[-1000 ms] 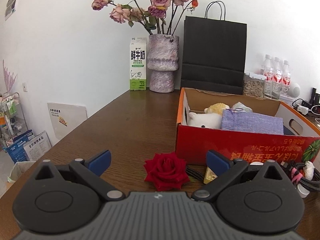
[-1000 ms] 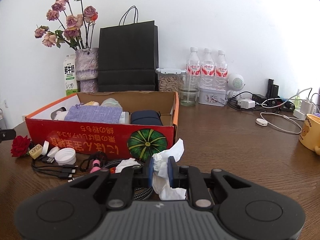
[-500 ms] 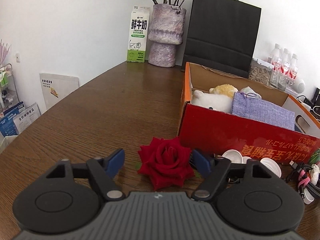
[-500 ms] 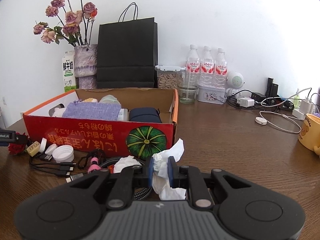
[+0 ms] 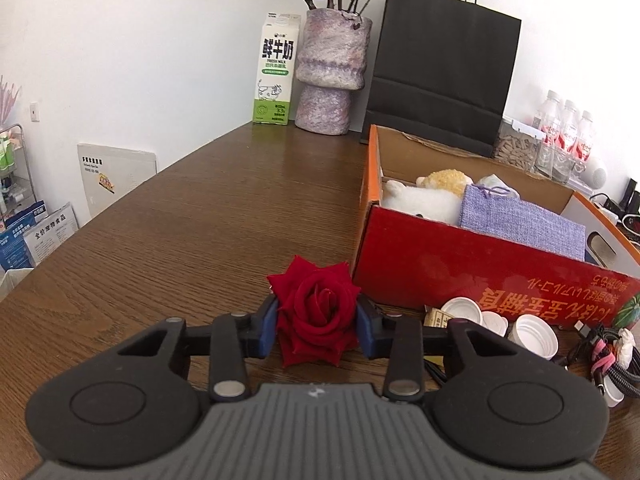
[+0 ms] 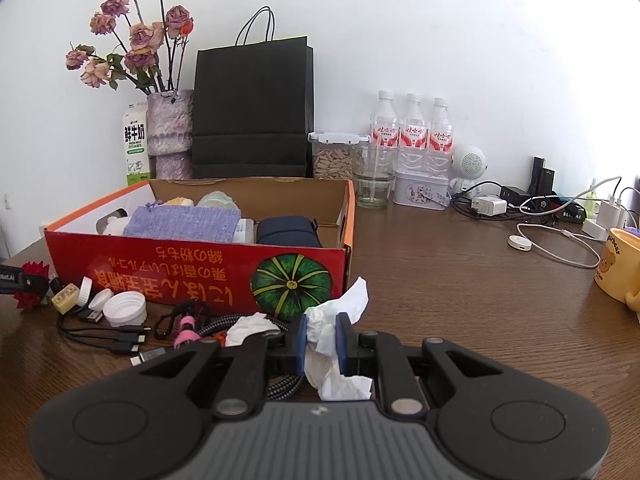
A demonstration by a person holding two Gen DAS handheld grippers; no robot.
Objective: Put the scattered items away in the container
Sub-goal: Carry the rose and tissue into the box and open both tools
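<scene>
My left gripper (image 5: 317, 326) is shut on a red rose (image 5: 318, 310) that rests on the wooden table just left of the red cardboard box (image 5: 472, 276). My right gripper (image 6: 322, 340) is shut on a crumpled white tissue (image 6: 336, 320) in front of the box (image 6: 200, 268). The box holds a white plush toy (image 5: 416, 202), a purple cloth pouch (image 5: 520, 226) and a dark blue case (image 6: 286, 232). White caps (image 6: 122, 306), a small yellow block (image 6: 66, 298), cables (image 6: 116, 338) and a second tissue (image 6: 250, 326) lie along the box's front. The rose also shows at the far left of the right wrist view (image 6: 34, 270).
A milk carton (image 5: 276, 76), a vase of dried roses (image 5: 332, 76) and a black paper bag (image 5: 440, 84) stand at the back. Water bottles (image 6: 412, 132), a jar (image 6: 338, 156), chargers with cables (image 6: 532, 204) and a yellow mug (image 6: 620, 268) are to the right.
My left gripper moved forward around the rose and closed on it. My right gripper stayed shut on the tissue and barely moved.
</scene>
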